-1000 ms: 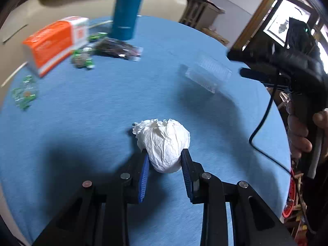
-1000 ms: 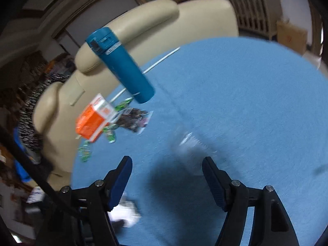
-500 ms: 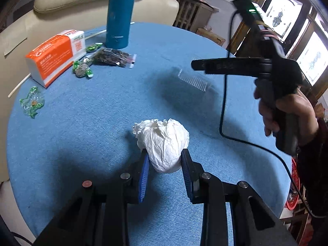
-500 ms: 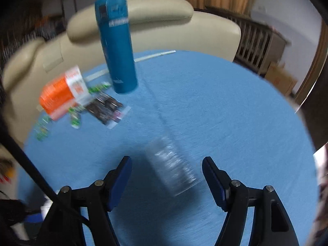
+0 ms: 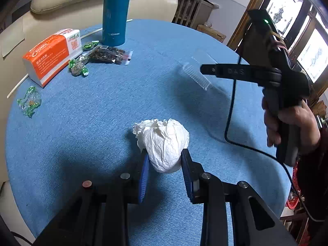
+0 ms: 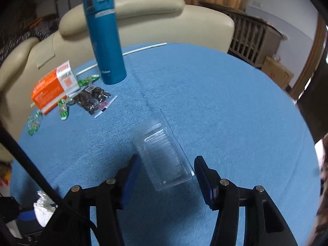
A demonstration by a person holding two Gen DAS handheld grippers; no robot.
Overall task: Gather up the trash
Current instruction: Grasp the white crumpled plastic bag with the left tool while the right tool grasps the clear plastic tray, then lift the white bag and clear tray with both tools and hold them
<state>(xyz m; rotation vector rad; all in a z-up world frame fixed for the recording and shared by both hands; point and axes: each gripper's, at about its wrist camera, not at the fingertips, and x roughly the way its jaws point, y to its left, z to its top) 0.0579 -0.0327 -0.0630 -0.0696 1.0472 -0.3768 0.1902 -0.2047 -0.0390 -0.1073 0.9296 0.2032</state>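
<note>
My left gripper (image 5: 164, 160) is shut on a crumpled white paper ball (image 5: 164, 143), held just above the round blue table (image 5: 102, 112). The ball also shows at the lower left of the right wrist view (image 6: 44, 209). My right gripper (image 6: 166, 164) is open, its blue pads either side of the near end of a clear plastic tray (image 6: 164, 160) lying on the table. In the left wrist view the right gripper (image 5: 207, 69) hovers over that tray (image 5: 194, 75). Green candy wrappers (image 5: 28, 101) and a clear bag of dark snacks (image 5: 108, 54) lie at the far left.
A tall teal flask (image 5: 114, 12) stands at the table's far side beside an orange and white box (image 5: 53, 55). A cream sofa (image 6: 143, 16) curves behind the table. A black cable (image 5: 231, 110) hangs from the right gripper over the table's right side.
My right gripper has swung in and come down over the clear tray, which now lies between its open fingers. My left gripper keeps its hold on the paper ball, with little movement.
</note>
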